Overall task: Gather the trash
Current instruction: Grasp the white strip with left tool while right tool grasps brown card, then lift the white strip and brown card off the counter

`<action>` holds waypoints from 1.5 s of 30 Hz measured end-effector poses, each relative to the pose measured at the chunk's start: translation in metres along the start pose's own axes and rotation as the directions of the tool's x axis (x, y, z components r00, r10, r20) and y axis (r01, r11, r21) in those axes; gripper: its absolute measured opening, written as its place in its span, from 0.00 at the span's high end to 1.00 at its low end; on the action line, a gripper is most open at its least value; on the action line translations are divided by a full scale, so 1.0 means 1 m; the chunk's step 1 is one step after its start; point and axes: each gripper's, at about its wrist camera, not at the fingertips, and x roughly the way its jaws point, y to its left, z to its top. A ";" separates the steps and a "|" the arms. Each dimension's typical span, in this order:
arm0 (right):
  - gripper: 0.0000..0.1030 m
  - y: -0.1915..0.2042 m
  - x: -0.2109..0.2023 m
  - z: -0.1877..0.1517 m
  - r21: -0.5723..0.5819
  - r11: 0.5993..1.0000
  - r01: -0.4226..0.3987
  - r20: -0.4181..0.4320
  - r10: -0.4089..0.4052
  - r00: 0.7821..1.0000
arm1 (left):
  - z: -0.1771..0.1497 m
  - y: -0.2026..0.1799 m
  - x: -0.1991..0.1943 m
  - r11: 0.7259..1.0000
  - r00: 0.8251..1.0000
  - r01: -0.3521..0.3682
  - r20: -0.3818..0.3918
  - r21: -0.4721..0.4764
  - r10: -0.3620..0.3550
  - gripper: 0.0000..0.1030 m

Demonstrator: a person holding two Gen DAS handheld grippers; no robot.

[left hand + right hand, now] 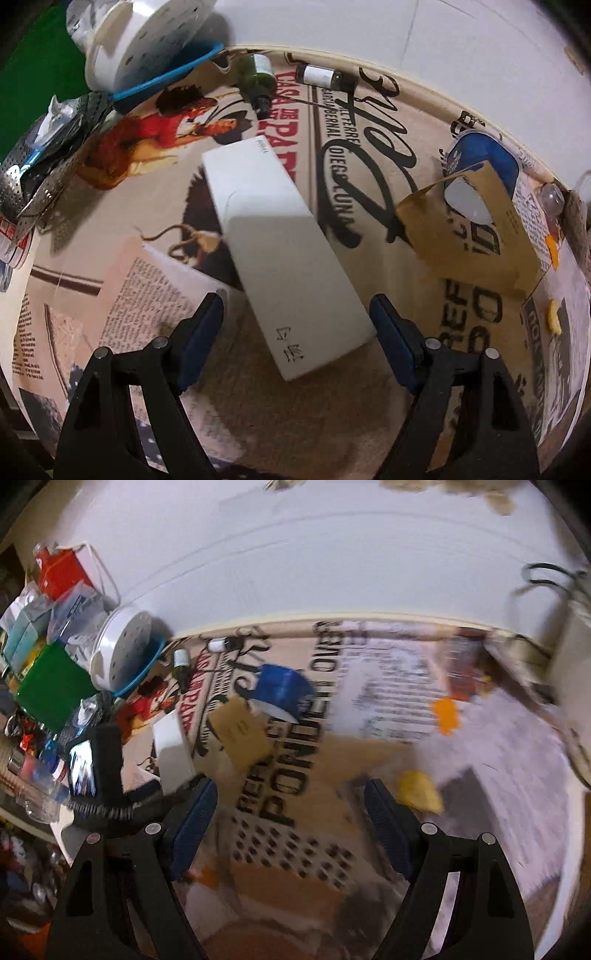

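Left wrist view shows the left gripper with its jaws spread wide on either side of the near end of a white carton, which lies flat on the printed bench and runs away from the camera at a slant. Neither pad appears to touch the carton yet, so the step in hand looks like the approach to a first pick. The next move would call for squaring the jaws to the carton's slanted long sides, settling lower, then closing across its width.

The carton is a plain, long rectangular box, white on every visible face, with a small handwritten mark near its close end and tiny print at the far end. It looks light and rigid.

Beyond the carton, toward the wall, lie a green bottle and a dark vial, both on their sides. Past the carton on the other side from the left gripper's left jaw, a brown paper envelope leans up in front of a blue tub.

Right wrist view is smeared by motion. The right gripper hangs over the bench with its jaws apart and nothing between them; a crumpled yellow scrap lies just beside its right jaw.
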 end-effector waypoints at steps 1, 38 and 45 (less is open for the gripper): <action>0.23 0.004 0.009 0.003 -0.016 1.000 -0.010 -0.005 0.010 1.000 | -0.001 0.005 -0.001 1.000 1.000 -0.002 -0.002 0.011 0.002 0.21; 0.62 -0.004 -0.109 -0.058 -0.107 0.994 -0.025 0.166 0.043 0.985 | -0.094 -0.030 -0.202 0.974 0.951 0.191 0.223 0.121 -0.214 0.50; 0.62 -0.005 -0.168 -0.093 -0.102 0.995 -0.011 0.212 0.033 0.977 | -0.142 -0.041 -0.262 0.954 0.928 0.232 0.251 0.190 -0.276 0.50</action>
